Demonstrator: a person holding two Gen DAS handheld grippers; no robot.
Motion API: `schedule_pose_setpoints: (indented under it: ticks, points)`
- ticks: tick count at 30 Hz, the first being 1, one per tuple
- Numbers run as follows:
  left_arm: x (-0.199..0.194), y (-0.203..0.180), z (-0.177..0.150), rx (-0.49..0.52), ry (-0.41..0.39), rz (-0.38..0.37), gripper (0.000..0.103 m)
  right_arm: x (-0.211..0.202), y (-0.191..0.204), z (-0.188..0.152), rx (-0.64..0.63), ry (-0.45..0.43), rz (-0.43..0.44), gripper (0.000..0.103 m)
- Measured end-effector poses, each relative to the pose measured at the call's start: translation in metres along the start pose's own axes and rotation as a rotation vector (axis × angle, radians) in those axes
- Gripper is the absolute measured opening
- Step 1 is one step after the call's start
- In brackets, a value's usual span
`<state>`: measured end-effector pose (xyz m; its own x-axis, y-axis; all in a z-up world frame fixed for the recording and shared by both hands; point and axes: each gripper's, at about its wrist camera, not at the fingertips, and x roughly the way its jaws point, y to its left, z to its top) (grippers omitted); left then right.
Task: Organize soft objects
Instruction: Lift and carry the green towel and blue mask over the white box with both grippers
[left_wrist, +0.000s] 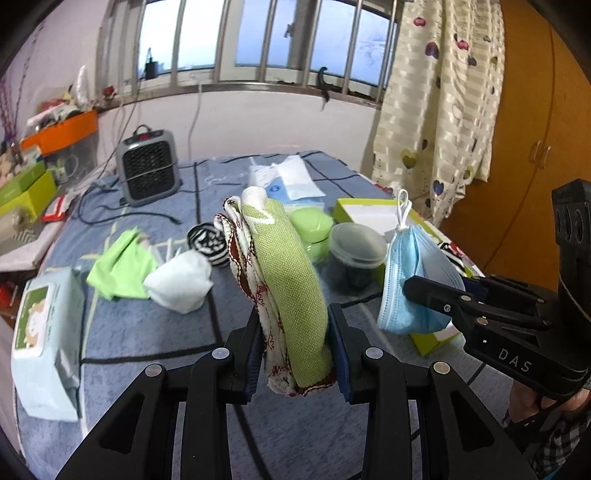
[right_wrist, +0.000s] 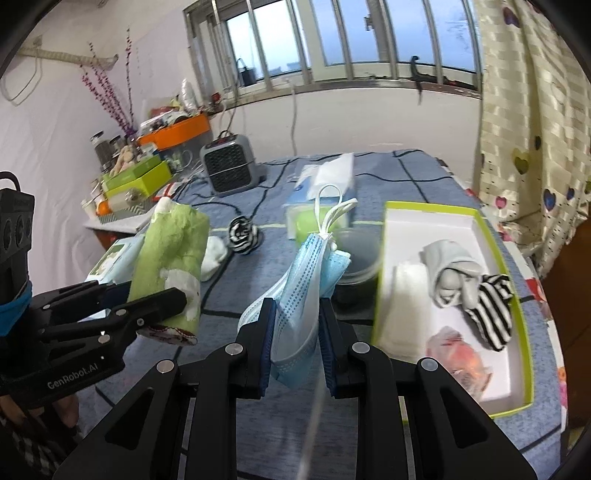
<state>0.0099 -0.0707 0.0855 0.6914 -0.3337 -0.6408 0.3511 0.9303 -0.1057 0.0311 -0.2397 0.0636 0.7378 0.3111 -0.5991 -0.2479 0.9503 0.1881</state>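
Between the grippers and the box: a dark lidded tub (left_wrist: 356, 247) and a green jar (left_wrist: 314, 227); the tub sits right at the box's (right_wrist: 491, 236) near-left wall. Loose on the bed: white sock (left_wrist: 181, 277), striped sock ball (left_wrist: 208, 243), green cloth (left_wrist: 122, 264), wipes pack (left_wrist: 46, 339).

Left gripper (left_wrist: 295, 350): jaws narrowed, clamping a folded green towel (left_wrist: 291, 273), held upright off the bed.

Right gripper (right_wrist: 297, 347): jaws nearly closed on a blue face mask (right_wrist: 303, 288), ear loops up, left of the box.

Box already contains a grey sock (right_wrist: 450, 273), striped sock (right_wrist: 491, 314) and something pink, blurred.

Surface is a blue grid-pattern blanket (left_wrist: 155, 332); small heater (left_wrist: 147, 166) at the far end, barred window (left_wrist: 258, 37), heart-print curtain (left_wrist: 439, 103) on the right.
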Motion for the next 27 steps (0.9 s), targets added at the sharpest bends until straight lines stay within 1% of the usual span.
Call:
schedule_pose_setpoints:
  ticks: [16, 23, 27]
  points:
    - [0.026, -0.044, 0.032, 0.074, -0.003, -0.098, 0.031, -0.020, -0.051, 0.004, 0.088, -0.042, -0.090, 0.024]
    - [0.038, -0.063, 0.041, 0.103, 0.005, -0.135, 0.031, -0.025, -0.071, 0.003, 0.114, -0.041, -0.124, 0.024]
    - [0.044, -0.071, 0.053, 0.114, -0.001, -0.168, 0.031, -0.028, -0.083, 0.003, 0.125, -0.041, -0.147, 0.024]
